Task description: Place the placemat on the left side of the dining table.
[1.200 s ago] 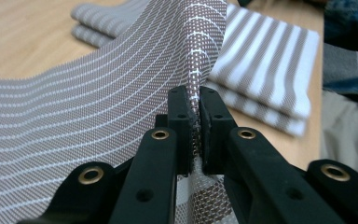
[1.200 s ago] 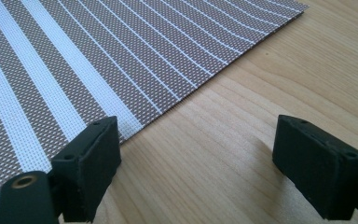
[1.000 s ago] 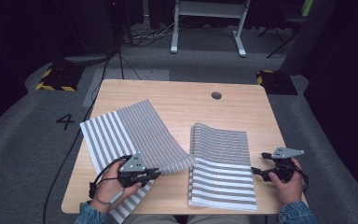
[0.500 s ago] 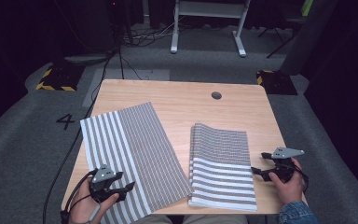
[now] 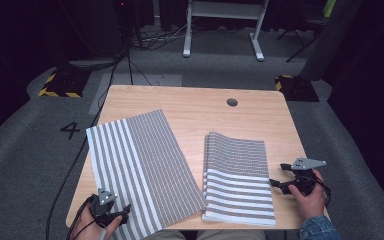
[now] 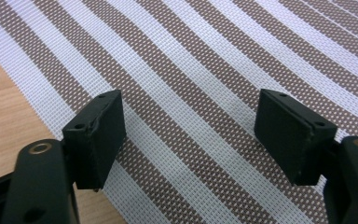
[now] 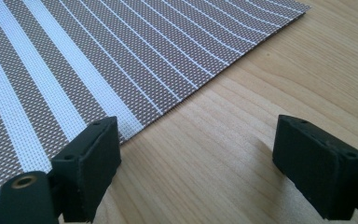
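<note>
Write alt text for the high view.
Two striped mats lie on a wooden table: the single mat spread flat at left, the stacked mats at right. The left gripper, open, sits at the single mat's near corner; the right gripper waits beside the stack.

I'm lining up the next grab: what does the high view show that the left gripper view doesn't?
High view alone: the whole wooden table, the stacked striped mats, the right gripper beside them, and both hands. Left gripper view alone: the mat's mesh weave up close, and the left gripper's fingers spread wide, nothing between them; they have just been opening. Both: the left gripper over the flat striped mat near the table's edge.
</note>
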### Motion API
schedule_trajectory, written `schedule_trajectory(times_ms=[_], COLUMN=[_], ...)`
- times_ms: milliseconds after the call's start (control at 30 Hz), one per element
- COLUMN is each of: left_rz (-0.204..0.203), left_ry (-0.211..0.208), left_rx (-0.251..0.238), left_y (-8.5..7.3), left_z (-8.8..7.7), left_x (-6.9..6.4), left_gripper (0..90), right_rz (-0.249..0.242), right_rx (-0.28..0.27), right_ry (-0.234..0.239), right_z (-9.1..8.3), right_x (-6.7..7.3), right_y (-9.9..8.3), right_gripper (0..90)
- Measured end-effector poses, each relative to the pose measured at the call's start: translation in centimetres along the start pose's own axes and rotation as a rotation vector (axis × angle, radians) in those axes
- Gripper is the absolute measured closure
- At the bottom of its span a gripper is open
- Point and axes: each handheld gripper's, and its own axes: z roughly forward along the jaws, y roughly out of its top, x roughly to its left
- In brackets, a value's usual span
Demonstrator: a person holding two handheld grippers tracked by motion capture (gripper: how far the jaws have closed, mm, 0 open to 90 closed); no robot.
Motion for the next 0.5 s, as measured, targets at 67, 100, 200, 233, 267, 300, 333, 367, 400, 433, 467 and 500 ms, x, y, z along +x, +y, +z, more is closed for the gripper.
schedule_trajectory(times_ms=[67,100,200,233,267,300,333,367,400,433,467,500], left_rz=[-0.007,-0.008,-0.023,-0.025,-0.031,-0.031,-0.028,-0.028,-0.028,-0.021,-0.021,-0.012], left_ry=[0.006,0.012,0.009,0.011,0.01,0.01,0.013,0.013,0.012,0.006,0.009,0.006], left_rx=[0.006,0.013,0.018,0.035,0.045,0.045,0.054,0.054,0.049,0.053,0.053,0.053], left_y=[0.0,0.1,0.2,0.5,0.6,0.6,0.9,0.9,1.0,1.1,1.3,1.4], left_z=[0.0,0.0,0.1,0.1,0.1,0.1,0.2,0.2,0.3,0.4,0.5,0.5], left_x=[-0.1,-0.1,-0.1,0.0,-0.1,-0.1,-0.1,-0.1,-0.1,-0.1,-0.1,-0.1], left_gripper=[23.6,22.7,21.8,21.9,22.0,22.3,22.4,22.6,22.7,22.7,23.1,25.9], right_rz=[0.0,-0.001,0.0,0.002,0.0,-0.001,0.001,0.001,0.0,0.0,-0.001,-0.001], right_rx=[0.001,0.001,0.0,-0.004,0.002,0.001,-0.004,-0.004,-0.003,-0.003,-0.003,-0.003], right_ry=[-0.001,0.0,0.0,0.0,0.0,0.0,0.0,0.0,0.0,0.0,-0.001,-0.001], right_z=[0.0,0.0,0.0,0.0,0.0,0.0,0.0,0.0,0.0,0.0,0.0,0.0], right_x=[0.0,0.0,0.0,0.0,0.0,0.0,0.0,0.0,0.0,0.0,0.0,0.0], right_y=[0.0,0.0,0.0,0.0,0.0,0.0,0.0,0.0,0.0,0.0,0.0,0.0], right_gripper=[15.2,15.2,15.2,15.2,15.2,15.2,15.2,15.2,15.2,15.2,15.2,15.2])
